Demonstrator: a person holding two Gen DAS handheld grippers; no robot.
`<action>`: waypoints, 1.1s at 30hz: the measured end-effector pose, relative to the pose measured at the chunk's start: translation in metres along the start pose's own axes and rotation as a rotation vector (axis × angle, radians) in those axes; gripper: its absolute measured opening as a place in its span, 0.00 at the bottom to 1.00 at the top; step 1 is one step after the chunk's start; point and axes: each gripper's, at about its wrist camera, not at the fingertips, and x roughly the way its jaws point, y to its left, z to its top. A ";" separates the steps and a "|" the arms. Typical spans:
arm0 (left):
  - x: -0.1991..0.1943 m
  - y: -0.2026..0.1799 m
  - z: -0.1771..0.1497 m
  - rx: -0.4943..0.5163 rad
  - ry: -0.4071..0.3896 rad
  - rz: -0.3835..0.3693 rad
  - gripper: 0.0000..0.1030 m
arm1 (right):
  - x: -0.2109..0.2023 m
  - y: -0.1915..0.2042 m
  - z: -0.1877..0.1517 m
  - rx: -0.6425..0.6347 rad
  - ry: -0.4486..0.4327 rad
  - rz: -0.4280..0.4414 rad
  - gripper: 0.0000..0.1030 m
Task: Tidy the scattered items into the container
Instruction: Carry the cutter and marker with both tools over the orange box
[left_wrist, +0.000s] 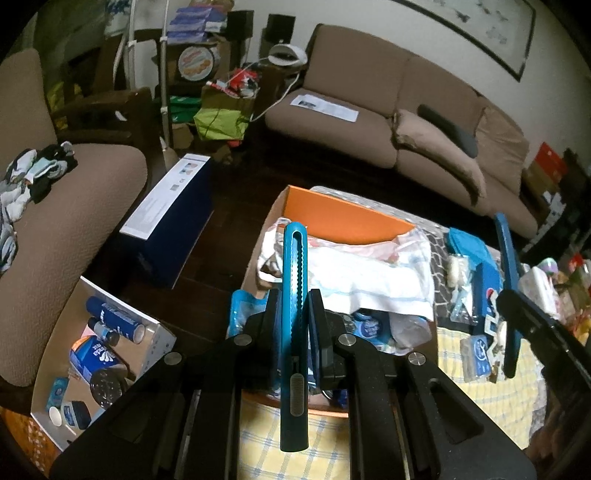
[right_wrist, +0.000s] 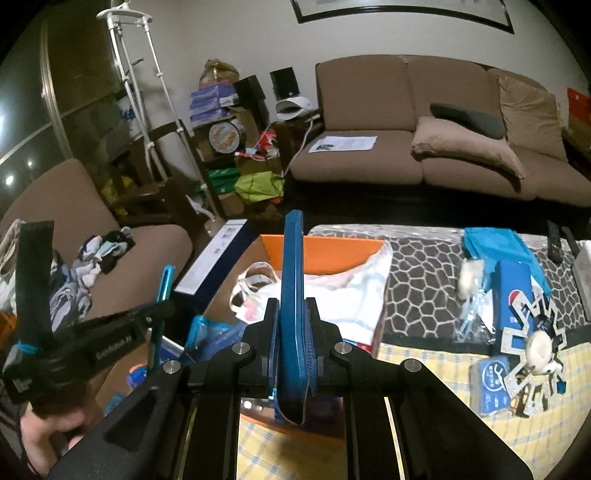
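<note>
Both grippers carry blue tools above the orange box (left_wrist: 343, 218).
The box sits at twelve o'clock, white bags inside. The left gripper (left_wrist: 295, 306) clamps a teal utility knife (left_wrist: 294, 325); the right gripper (right_wrist: 291, 314) clamps a dark blue flat case (right_wrist: 291, 295).

Both wrist views peer down along their tongs, close above the shared orange box (left_wrist: 343, 218), sofa (right_wrist: 424, 147) beyond.
</note>
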 end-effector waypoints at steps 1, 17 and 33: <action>0.002 0.001 0.000 0.002 0.004 0.004 0.12 | 0.002 0.000 0.002 0.000 0.004 0.002 0.11; 0.051 0.005 0.007 0.005 0.077 0.023 0.12 | 0.057 -0.007 0.003 0.075 0.085 0.024 0.11; 0.078 0.007 0.006 0.001 0.119 0.034 0.12 | 0.091 -0.021 -0.008 0.134 0.152 0.025 0.11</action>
